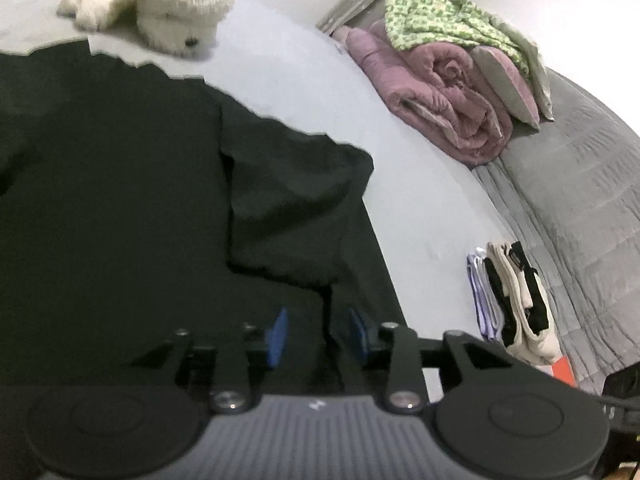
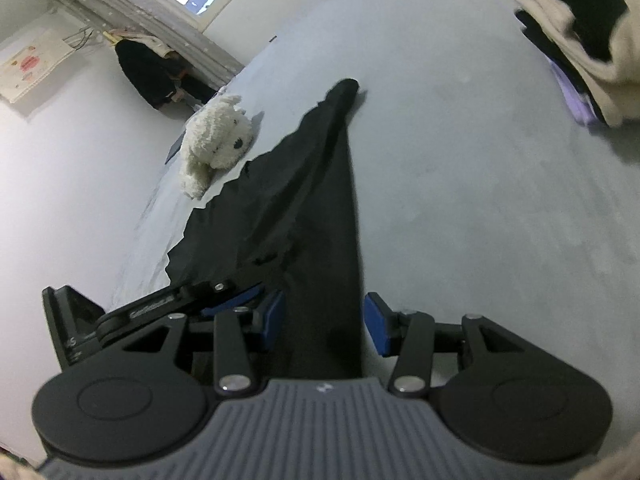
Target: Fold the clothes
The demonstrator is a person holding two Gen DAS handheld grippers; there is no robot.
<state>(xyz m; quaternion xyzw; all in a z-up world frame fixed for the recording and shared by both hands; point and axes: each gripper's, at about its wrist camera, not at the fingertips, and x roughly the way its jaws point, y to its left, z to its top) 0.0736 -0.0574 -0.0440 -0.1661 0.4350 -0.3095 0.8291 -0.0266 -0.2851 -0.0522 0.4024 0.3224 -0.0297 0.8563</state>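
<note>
both left tongs [image 1: 318, 334] and right tongs [image 2: 325, 322] show matte black linkage arms with silver screws, blue rubber pads [image 2: 376, 330], two round black discs, a ribbed grey housing bearing a small white mark.

Black garment [image 1: 120, 200] lies spread flat, sleeve folded inward.

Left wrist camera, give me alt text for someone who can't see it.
The left gripper, its blue pads apart, hovers over a black garment spread on a light grey bed. A white plush dog lies beyond the garment, rolled pink and green bedding lies at upper right, and a small stack of folded clothes sits at right.
</note>
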